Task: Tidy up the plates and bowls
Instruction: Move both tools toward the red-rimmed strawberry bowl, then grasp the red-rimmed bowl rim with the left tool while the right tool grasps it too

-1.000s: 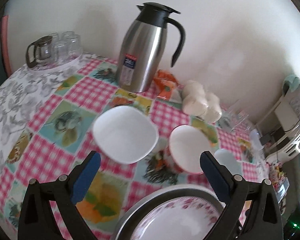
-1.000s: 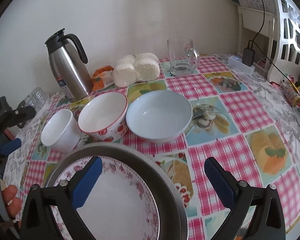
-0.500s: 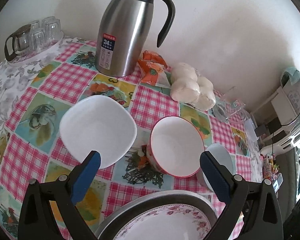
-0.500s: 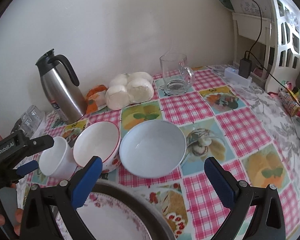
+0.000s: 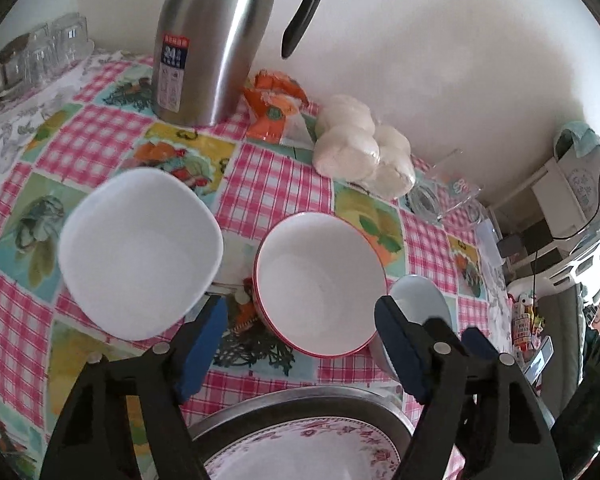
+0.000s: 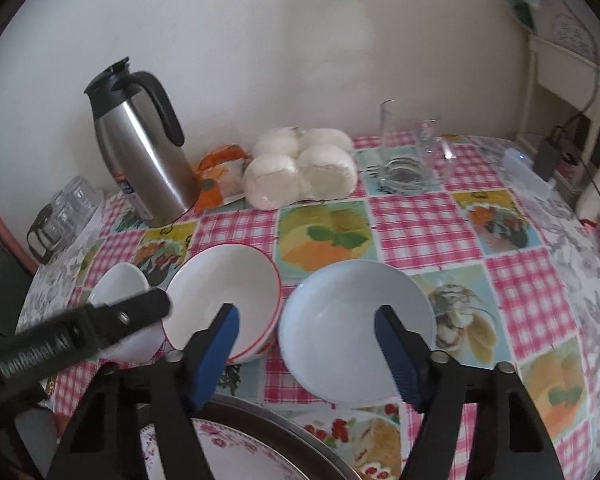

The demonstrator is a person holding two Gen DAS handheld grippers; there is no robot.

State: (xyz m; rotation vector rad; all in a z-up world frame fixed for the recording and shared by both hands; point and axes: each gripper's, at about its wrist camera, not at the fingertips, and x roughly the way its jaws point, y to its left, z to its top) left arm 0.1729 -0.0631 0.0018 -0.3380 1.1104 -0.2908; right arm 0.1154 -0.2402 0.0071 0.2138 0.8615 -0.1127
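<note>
Bowls and plates not yet gathered, judging by the layout: red-rimmed bowl (image 5: 320,284) taken as landmark, standing on the checked worktop (image 5: 268,176). White square bowl (image 5: 140,252) just to its left, apart from it; pale blue bowl (image 6: 356,332) just to its right, rims near or touching, cannot tell which. Floral plate (image 5: 300,452) nearer the camera than the red-rimmed bowl, lying inside a metal tray (image 5: 300,400). No bowl nested in another, so stacking judged entirely left to do; only the plate-in-tray pairing looks settled. Left hand-held gripper (image 5: 300,344) roughly in line with the red-rimmed bowl, jaws just narrowed but part open, pads clear of the rim, nothing gripped. Right hand-held gripper (image 6: 308,344) to the right of the red-rimmed bowl, framing the near rim of the pale blue bowl, jaws likewise just narrowed and part open, pads not visibly pressing, nothing held. Steel jug (image 5: 216,40) behind the red-rimmed bowl by the wall, bagged white buns (image 6: 300,172) behind and to its right. Left view only: full square outline of the white bowl. Right view only: whole pale blue bowl, which the left view shows mostly hidden behind a finger; glass mug (image 6: 408,152) far behind and to the right; left hand-held gripper crossing in front of the white bowl.
</note>
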